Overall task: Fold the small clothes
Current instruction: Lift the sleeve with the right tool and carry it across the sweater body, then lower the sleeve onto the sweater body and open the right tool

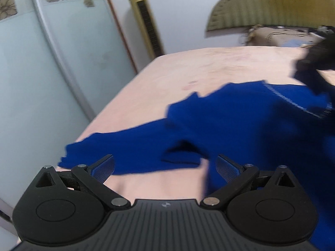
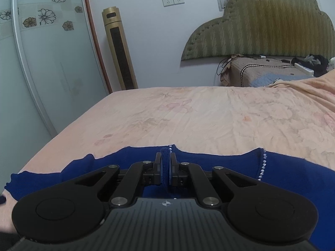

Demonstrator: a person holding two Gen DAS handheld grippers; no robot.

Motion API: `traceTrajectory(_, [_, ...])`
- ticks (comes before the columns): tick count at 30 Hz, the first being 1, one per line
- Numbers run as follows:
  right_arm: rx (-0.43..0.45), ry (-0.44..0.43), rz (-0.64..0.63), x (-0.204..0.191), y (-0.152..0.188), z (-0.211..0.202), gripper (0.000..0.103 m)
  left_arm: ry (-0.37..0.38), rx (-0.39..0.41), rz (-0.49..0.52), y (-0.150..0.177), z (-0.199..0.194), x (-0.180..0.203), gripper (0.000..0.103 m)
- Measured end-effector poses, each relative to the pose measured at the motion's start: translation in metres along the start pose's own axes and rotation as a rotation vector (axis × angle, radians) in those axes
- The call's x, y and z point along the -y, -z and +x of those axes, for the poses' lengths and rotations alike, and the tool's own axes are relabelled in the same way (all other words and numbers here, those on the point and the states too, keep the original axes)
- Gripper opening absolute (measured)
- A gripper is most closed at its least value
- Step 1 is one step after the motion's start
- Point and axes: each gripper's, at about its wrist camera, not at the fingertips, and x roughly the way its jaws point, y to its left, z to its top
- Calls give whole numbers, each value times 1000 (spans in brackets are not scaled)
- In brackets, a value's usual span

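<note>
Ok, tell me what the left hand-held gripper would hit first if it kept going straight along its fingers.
Probably the blue garment. The left hand-held gripper is open, pointing down toward the pink bedsheet, and a fold of that garment lies just beyond its fingertips. Blur makes depth uncertain, so it might brush bare sheet first.

No text, label or number is legible anywhere in either view.

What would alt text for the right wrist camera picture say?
Black tongs, seen from just behind, pinch a fold of a dark blue garment lying on a bed with a pale pink sheet. Beyond stand a gold tower fan and a green padded headboard.
</note>
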Motion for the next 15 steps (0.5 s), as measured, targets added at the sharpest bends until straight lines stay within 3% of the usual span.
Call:
traceTrajectory(4, [-1, -31, -9, -18, -3, 11, 8, 45, -9, -16, 13, -3, 5, 103])
traceTrajectory(8, [2, -84, -46, -42, -4, 17, 8, 4, -28, -15, 24, 1, -5, 103])
traceTrajectory(15, [-51, -139, -88, -68, 10, 26, 8, -3, -90, -60, 41, 8, -28, 103])
